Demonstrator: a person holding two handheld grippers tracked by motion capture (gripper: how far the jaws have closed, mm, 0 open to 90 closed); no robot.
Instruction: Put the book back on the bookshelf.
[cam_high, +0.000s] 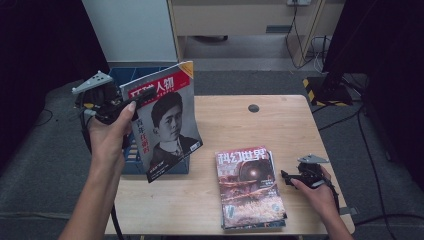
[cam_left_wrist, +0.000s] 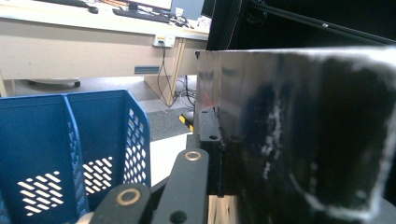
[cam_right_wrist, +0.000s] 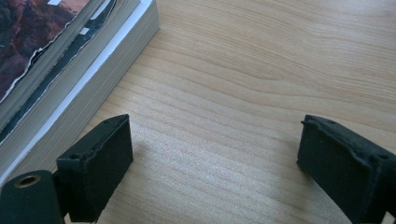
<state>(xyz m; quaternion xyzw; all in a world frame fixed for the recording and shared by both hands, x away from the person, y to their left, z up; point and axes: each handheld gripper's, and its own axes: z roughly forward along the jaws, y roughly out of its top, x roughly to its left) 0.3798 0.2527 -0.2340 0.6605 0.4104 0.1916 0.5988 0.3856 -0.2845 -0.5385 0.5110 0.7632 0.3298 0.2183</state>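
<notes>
A grey-and-red magazine (cam_high: 167, 120) with a black-and-white portrait on its cover is held upright and slightly tilted above the table's left edge, pinched near its top left corner by the left gripper (cam_high: 142, 95), directly over a blue slotted file rack (cam_high: 131, 155). Seen from the left gripper view, its glossy dark back cover (cam_left_wrist: 299, 126) stands beside the rack's perforated blue wall (cam_left_wrist: 135, 144). On the wooden table (cam_high: 235, 125), a stack of magazines (cam_high: 250, 187) lies flat, a red-titled, rust-toned cover on top, its layered page edges (cam_right_wrist: 79, 74) squared up.
</notes>
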